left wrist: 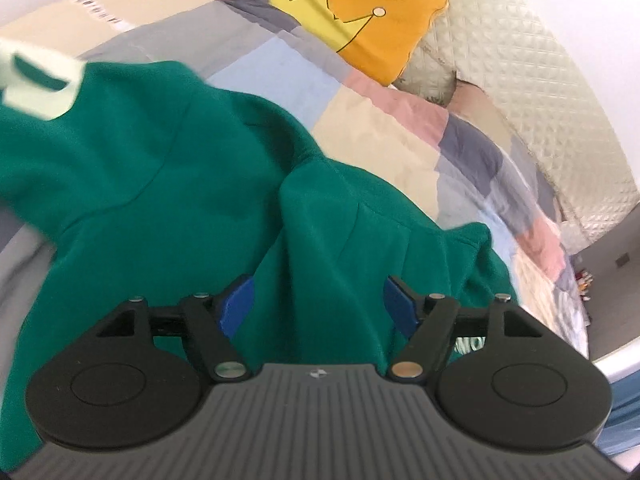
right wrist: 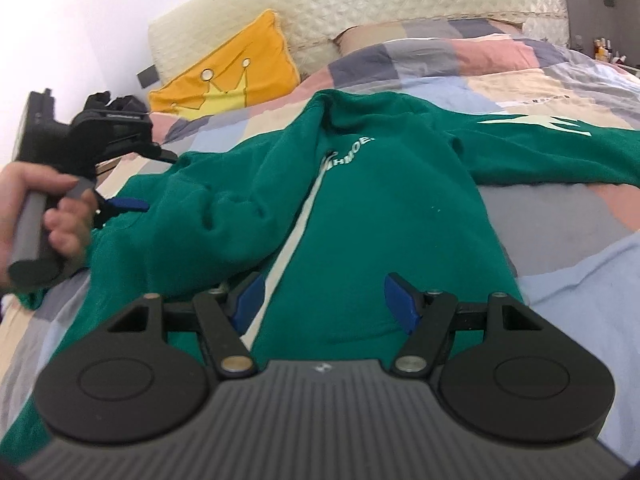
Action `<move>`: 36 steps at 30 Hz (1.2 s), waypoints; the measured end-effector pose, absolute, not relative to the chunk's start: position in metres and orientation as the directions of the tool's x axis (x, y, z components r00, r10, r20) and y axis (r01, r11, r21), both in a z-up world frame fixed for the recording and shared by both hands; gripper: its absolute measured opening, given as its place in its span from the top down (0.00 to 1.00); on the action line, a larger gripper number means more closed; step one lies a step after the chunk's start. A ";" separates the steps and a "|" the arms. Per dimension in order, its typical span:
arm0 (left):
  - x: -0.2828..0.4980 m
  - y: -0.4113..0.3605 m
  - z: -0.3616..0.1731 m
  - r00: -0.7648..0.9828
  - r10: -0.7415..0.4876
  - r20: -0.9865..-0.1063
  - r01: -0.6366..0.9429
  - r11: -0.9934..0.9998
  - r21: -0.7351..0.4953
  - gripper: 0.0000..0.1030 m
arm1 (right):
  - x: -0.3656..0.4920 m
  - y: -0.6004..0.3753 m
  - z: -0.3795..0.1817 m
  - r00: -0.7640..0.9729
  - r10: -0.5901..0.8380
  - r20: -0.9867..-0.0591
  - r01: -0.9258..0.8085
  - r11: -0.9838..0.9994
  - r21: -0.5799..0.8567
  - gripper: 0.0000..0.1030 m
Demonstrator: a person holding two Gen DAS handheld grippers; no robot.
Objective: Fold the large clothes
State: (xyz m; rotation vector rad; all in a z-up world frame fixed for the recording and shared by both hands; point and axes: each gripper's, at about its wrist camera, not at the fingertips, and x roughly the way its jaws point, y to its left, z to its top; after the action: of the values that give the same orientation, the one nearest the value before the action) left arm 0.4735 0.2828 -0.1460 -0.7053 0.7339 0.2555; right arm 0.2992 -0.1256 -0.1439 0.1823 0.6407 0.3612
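A large green zip-up sweatshirt (right wrist: 360, 200) with white lettering lies spread on a patchwork bed cover (right wrist: 560, 220); it also shows in the left wrist view (left wrist: 160, 180). My right gripper (right wrist: 324, 300) is open, its blue pads spread just above the lower front of the garment beside the white zipper (right wrist: 296, 232). My left gripper (left wrist: 318, 304) is open over a bunched green sleeve, nothing held. In the right wrist view the left gripper (right wrist: 128, 204) sits at the garment's left edge, held by a hand.
An orange cushion with a yellow crown (right wrist: 224, 76) leans against a quilted cream headboard (right wrist: 360, 0); it also shows in the left wrist view (left wrist: 352, 12). The patchwork cover (left wrist: 380, 128) extends around the garment. A white wall is at left.
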 end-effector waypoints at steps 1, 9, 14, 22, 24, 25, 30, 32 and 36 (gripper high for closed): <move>0.487 0.284 -0.150 0.719 -0.026 -0.695 -0.448 0.746 -0.492 0.27 | 0.302 -0.126 -0.146 0.744 0.378 -0.551 -0.263 0.924 0.279 0.34; 0.578 0.294 -0.176 0.678 0.067 -0.732 -0.487 0.788 -0.378 0.27 | 0.318 -0.124 -0.158 0.767 0.341 -0.544 -0.216 0.935 0.282 0.34; 0.617 0.311 -0.190 0.664 0.104 -0.740 -0.535 0.757 -0.374 0.37 | 0.328 -0.120 -0.166 0.760 0.336 -0.557 -0.208 0.937 0.282 0.34; 0.656 0.296 -0.162 0.687 0.213 -0.694 -0.522 0.810 -0.269 0.92 | 0.331 -0.128 -0.166 0.765 0.330 -0.553 -0.176 0.933 0.313 0.34; 0.661 0.299 -0.145 0.709 0.254 -0.658 -0.546 0.789 -0.284 0.93 | 0.329 -0.129 -0.164 0.774 0.328 -0.541 -0.174 0.933 0.316 0.34; 0.666 0.301 -0.138 0.722 0.269 -0.637 -0.549 0.783 -0.292 0.93 | 0.329 -0.130 -0.163 0.777 0.325 -0.539 -0.173 0.933 0.315 0.34; 0.690 0.305 -0.139 0.706 0.270 -0.655 -0.542 0.802 -0.252 0.92 | 0.330 -0.132 -0.165 0.776 0.324 -0.540 -0.168 0.933 0.318 0.34; 0.690 0.306 -0.146 0.706 0.258 -0.660 -0.530 0.810 -0.249 0.92 | 0.331 -0.132 -0.164 0.777 0.327 -0.537 -0.172 0.932 0.319 0.34; 0.671 0.306 -0.150 0.702 0.220 -0.677 -0.509 0.820 -0.261 0.65 | 0.331 -0.132 -0.163 0.782 0.337 -0.525 -0.184 0.929 0.322 0.34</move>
State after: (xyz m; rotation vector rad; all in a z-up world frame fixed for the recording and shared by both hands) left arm 0.6714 0.3059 -0.1503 -0.4558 0.6794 0.4217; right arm 0.3311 -0.1322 -0.1633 0.2603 0.6127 0.2844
